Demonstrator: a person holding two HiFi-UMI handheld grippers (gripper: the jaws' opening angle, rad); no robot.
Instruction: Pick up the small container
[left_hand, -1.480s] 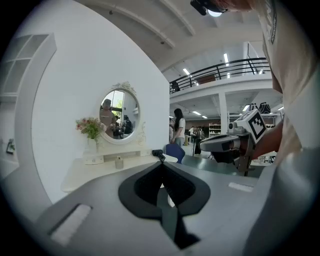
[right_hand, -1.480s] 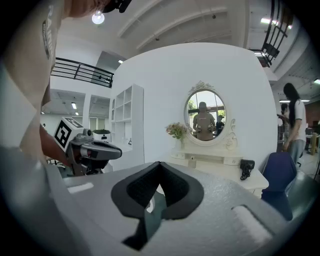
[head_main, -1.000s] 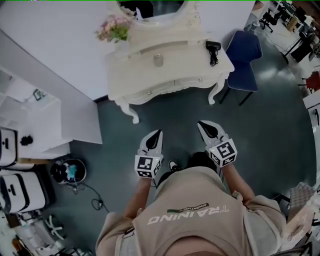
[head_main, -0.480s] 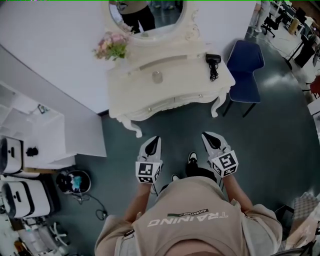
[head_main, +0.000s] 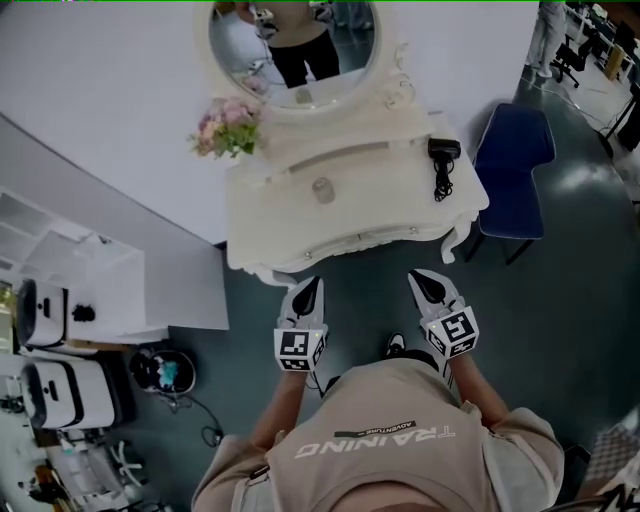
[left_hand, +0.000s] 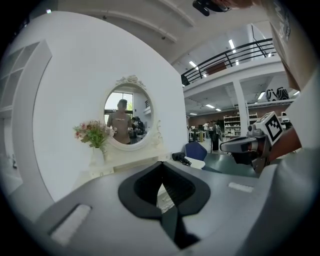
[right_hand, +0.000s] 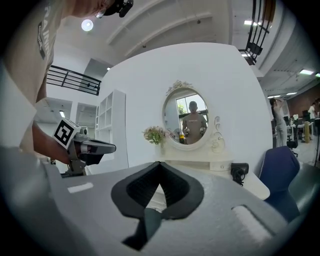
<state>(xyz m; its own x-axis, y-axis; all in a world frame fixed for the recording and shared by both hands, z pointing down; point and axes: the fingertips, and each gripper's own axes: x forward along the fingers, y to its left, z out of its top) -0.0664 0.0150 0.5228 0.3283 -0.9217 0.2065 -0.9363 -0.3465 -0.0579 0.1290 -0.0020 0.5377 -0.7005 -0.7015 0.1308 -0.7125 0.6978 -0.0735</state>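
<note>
The small container (head_main: 322, 189) is a little clear jar standing near the middle of the white dressing table (head_main: 400, 215), in front of the oval mirror (head_main: 295, 45). My left gripper (head_main: 310, 284) and right gripper (head_main: 424, 279) are held side by side just short of the table's front edge, both pointing at it. Both are shut with nothing between the jaws. In the left gripper view the closed left gripper (left_hand: 161, 165) covers the table top. In the right gripper view the shut right gripper (right_hand: 160, 165) does the same. The jar does not show clearly in either gripper view.
A vase of pink flowers (head_main: 228, 128) stands at the table's left end and a black hair dryer (head_main: 441, 160) lies at its right end. A blue chair (head_main: 515, 170) stands right of the table. White shelving (head_main: 90, 280), white machines (head_main: 60, 390) and a bin (head_main: 165, 370) are at the left.
The person has walked toward the dressing table, which now lies just ahead of both grippers. The grippers keep their pose and stay shut.
</note>
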